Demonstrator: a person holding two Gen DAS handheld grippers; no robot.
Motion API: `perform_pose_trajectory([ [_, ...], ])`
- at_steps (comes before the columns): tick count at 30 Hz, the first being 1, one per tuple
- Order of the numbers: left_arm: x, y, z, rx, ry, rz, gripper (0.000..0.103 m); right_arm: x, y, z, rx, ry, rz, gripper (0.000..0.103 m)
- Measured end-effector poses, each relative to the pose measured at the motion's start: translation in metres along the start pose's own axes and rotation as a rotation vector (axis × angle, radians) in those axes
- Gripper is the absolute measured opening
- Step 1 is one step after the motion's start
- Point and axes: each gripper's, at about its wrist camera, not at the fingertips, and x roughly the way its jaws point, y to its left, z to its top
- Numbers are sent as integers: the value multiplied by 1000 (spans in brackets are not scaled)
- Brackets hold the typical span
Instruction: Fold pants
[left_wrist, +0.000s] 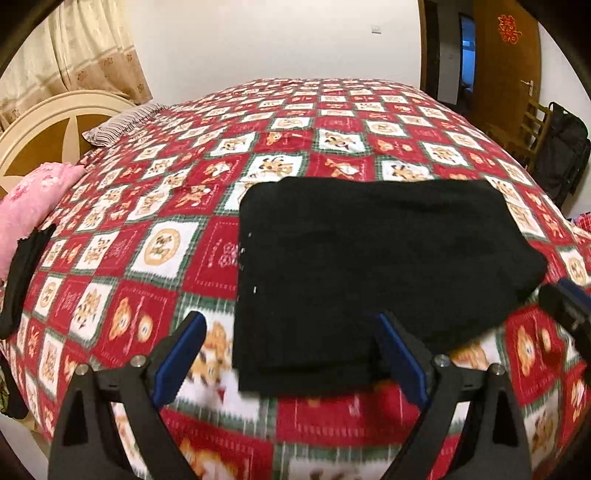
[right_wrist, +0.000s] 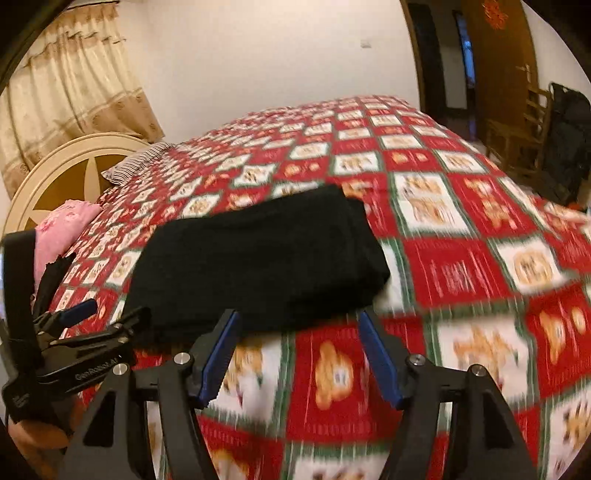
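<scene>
The black pants (left_wrist: 369, 266) lie folded into a thick rectangle on the red patterned bedspread (left_wrist: 155, 206). My left gripper (left_wrist: 291, 350) is open, its blue pads wide apart over the pants' near left corner; the cloth lies between the fingers and is not pinched. In the right wrist view the pants (right_wrist: 258, 258) sit just beyond my right gripper (right_wrist: 299, 350). It is open, with only bedspread between its pads. My left gripper (right_wrist: 110, 317) shows at the left of that view, at the pants' near corner.
A pink pillow (left_wrist: 33, 206) and a dark strip of cloth (left_wrist: 22, 280) lie at the bed's left edge. A striped pillow (left_wrist: 122, 123) rests by the cream headboard (left_wrist: 44, 125). A wooden chair (left_wrist: 524, 136) and a black bag (left_wrist: 561, 155) stand by the door.
</scene>
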Motion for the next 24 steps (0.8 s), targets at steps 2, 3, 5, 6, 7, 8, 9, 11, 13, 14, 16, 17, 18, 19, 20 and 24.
perform_pose_trajectory([
  [2,-8,-1,-7,1,-8,3,96,-5,-1,-10,7,11,-12,68],
  [3,-11,-1,-12,3,-9,-4,97,-7,-2,-13,3,16,-21,68],
  [5,-15,-3,-21,9,-1,-17,99,-11,0,-19,-12,27,-39,68],
  [6,-16,-5,-25,14,11,-25,100,-13,0,-20,-15,34,-48,68],
  [7,-15,-7,-28,18,27,-30,100,-15,0,-22,-13,44,-62,68],
  [8,-14,-9,-32,20,46,-33,101,-16,0,-23,-12,60,-78,68],
  [9,-13,-10,-34,20,62,-36,101,-16,0,-24,-11,80,-94,68],
  [11,-10,-13,-41,21,101,-48,101,-17,0,-28,-9,127,-128,68],
  [13,-9,-16,-47,30,136,-46,101,-19,0,-34,-1,162,-143,68],
  [14,-10,-17,-50,38,148,-47,101,-21,-1,-36,8,175,-147,68],
  [16,-14,-21,-56,59,165,-44,101,-27,-1,-42,20,192,-150,68],
  [17,-17,-22,-59,71,168,-38,101,-29,0,-44,20,193,-153,68],
  [18,-21,-22,-62,76,169,-35,101,-32,2,-45,16,193,-159,68],
  [19,-24,-22,-64,76,169,-34,101,-36,4,-47,8,192,-168,68],
  [20,-28,-21,-66,73,170,-40,101,-41,7,-48,-5,185,-181,68],
  [24,-51,-16,-72,51,148,-61,101,-69,19,-50,-36,131,-177,68],
])
